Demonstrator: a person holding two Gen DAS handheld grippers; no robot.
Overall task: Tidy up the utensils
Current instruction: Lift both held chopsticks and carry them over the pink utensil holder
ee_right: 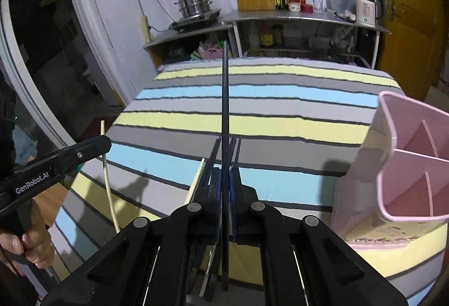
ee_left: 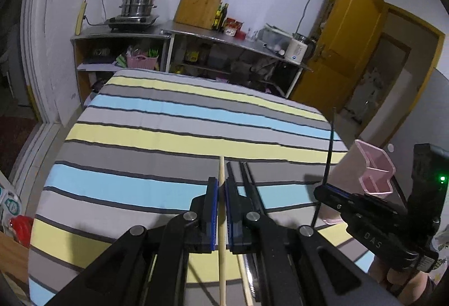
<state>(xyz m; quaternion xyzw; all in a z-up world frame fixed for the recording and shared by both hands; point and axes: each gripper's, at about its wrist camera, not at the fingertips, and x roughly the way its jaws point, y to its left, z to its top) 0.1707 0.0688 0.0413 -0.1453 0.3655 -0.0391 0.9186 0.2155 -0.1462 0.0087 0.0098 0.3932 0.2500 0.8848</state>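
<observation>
Nearest to me, the left tool (ee_left: 221, 210) has its two blue-padded fingers drawn in around a pale wooden chopstick (ee_left: 222, 250), which runs straight between them and pokes out past the tips. The right tool (ee_right: 225, 188) is clamped the same way on a black chopstick (ee_right: 225, 109), held so its long shaft points away over the cloth. Under both tools, more chopsticks lie on the striped cloth (ee_left: 157, 137) that covers the surface: a pair of dark ones (ee_left: 247, 179) just right of the left tool's fingers, and a pale one (ee_right: 197, 179) beside the right tool's left finger. To the right stands a pink utensil holder (ee_right: 404, 165), upright on its base, with dividers inside splitting it into compartments; I see nothing in the ones that show. Beyond the surface, against the far wall, a steel counter (ee_left: 196, 32) carries a stacked steamer pot (ee_left: 139, 4), a wooden cutting board (ee_left: 200, 3) leaning on the wall, and a white kettle (ee_right: 367, 10). A yellow door (ee_left: 345, 34) stands at the far right.
</observation>
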